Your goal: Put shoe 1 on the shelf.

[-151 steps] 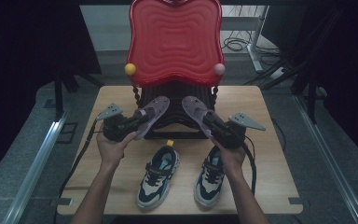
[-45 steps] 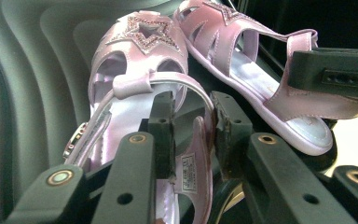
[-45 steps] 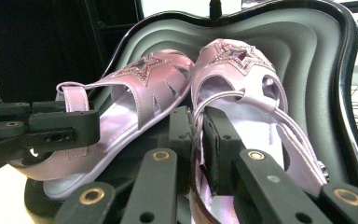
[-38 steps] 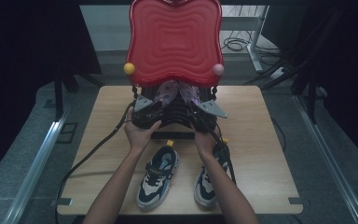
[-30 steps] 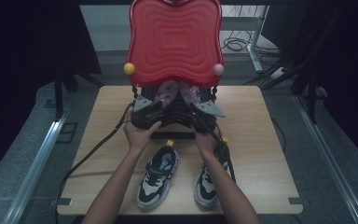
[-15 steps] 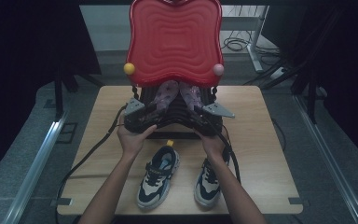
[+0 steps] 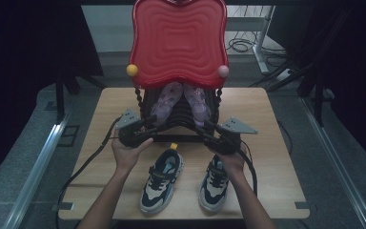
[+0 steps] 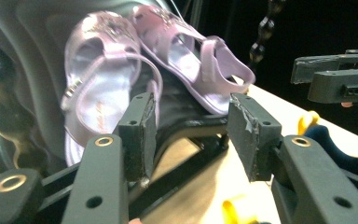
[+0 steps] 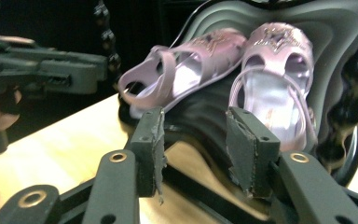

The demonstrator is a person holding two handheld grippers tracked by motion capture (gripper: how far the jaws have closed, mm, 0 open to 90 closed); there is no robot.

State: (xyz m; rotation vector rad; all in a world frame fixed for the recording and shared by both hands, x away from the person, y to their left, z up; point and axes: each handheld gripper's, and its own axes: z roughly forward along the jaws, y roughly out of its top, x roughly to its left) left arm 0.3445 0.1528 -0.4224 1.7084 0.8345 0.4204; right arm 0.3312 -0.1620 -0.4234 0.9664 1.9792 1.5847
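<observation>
I hold a gripper in each hand just in front of the black ribbed shoe rack point(image 7: 178, 112) that stands at the far middle of the wooden table point(image 7: 276, 157), under a big red wavy panel point(image 7: 178, 43). My left gripper point(image 7: 145, 131) has its jaws spread wide with nothing between them, and in the left gripper view its pads point(image 8: 142, 135) frame the lower edge of the rack. My right gripper point(image 7: 209, 133) is the same, jaws parted and empty, aimed at the rack from the other side. The two lilac sandals point(image 7: 183, 98) lie side by side on the sloped rack, toes up the slope and heel straps at the low edge; I judge the slope is what keeps them leaning there, soles pressed to the ribs. The left sandal point(image 8: 98, 79) rests a little nearer my left jaws, and the right sandal point(image 9: 275, 79) sits just beyond my right jaws, neither one touched. Nearer to me, a pair of dark-and-white sneakers point(image 7: 186, 179) stands on the bare table, toes pointing toward the rack, between my forearms. With both tools open and level with the rack's lip, I judge I am either about to take a sandal or have just let them go; I cannot tell which.
</observation>
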